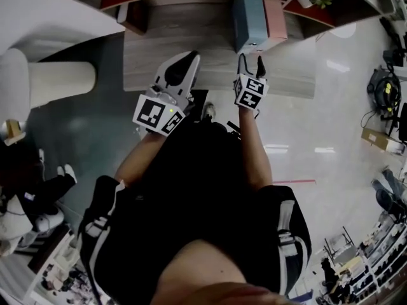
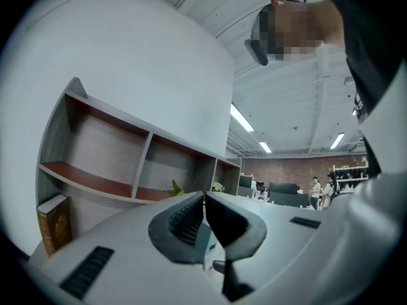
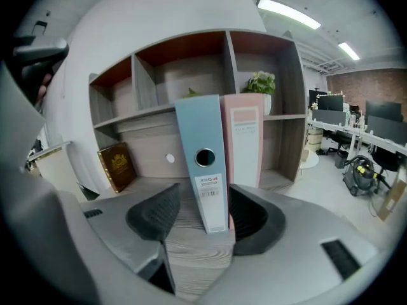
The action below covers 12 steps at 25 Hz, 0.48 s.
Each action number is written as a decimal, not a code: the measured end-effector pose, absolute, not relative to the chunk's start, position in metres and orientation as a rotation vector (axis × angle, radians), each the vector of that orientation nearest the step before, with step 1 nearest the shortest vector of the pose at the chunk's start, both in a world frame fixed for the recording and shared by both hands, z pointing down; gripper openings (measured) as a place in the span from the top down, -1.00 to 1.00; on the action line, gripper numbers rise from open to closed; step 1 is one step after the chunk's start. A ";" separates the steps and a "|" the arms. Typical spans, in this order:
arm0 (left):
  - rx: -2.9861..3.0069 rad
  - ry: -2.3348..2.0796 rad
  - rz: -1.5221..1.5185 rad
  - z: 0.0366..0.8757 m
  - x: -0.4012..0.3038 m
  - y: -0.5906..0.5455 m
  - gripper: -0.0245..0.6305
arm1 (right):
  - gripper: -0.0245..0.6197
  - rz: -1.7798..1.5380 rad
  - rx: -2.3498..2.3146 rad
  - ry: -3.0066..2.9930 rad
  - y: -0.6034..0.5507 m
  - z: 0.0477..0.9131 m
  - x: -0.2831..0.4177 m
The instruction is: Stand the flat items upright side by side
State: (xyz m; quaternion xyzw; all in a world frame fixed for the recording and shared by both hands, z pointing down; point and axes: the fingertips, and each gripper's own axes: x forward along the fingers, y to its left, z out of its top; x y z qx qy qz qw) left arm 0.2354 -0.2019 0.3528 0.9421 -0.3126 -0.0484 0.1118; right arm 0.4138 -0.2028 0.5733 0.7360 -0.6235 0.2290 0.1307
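A light blue binder (image 3: 203,164) stands upright on the wooden shelf top (image 3: 191,259), its spine facing me. A pink binder (image 3: 245,145) stands upright against its right side. In the head view the blue binder (image 1: 248,19) and the pink binder (image 1: 275,16) lie just beyond my right gripper (image 1: 250,61). My right gripper (image 3: 205,189) is open, the blue spine lined up with the gap; neither pad touches it. My left gripper (image 1: 189,59) hovers to the left, shut and empty. In its own view the left gripper (image 2: 204,199) points up toward the shelf unit.
The shelf unit (image 3: 191,62) with red-lined compartments rises behind the binders. A brown book (image 3: 117,166) leans at its lower left, also the brown book (image 2: 52,224). A potted plant (image 3: 261,82) sits on an upper shelf. The person's legs fill the lower head view.
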 end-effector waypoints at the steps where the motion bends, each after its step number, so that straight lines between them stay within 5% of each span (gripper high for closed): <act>1: 2.767 -0.928 -0.143 0.351 0.232 -0.193 0.83 | 0.18 0.651 2.132 -1.842 -0.195 0.564 0.412; 5: 2.772 -0.972 -0.148 0.347 0.215 -0.170 0.83 | 0.68 0.589 2.125 -1.968 -0.171 0.523 0.404; 12: 2.769 -1.004 -0.187 0.338 0.189 -0.158 0.83 | 0.83 0.615 2.161 -2.094 -0.144 0.463 0.386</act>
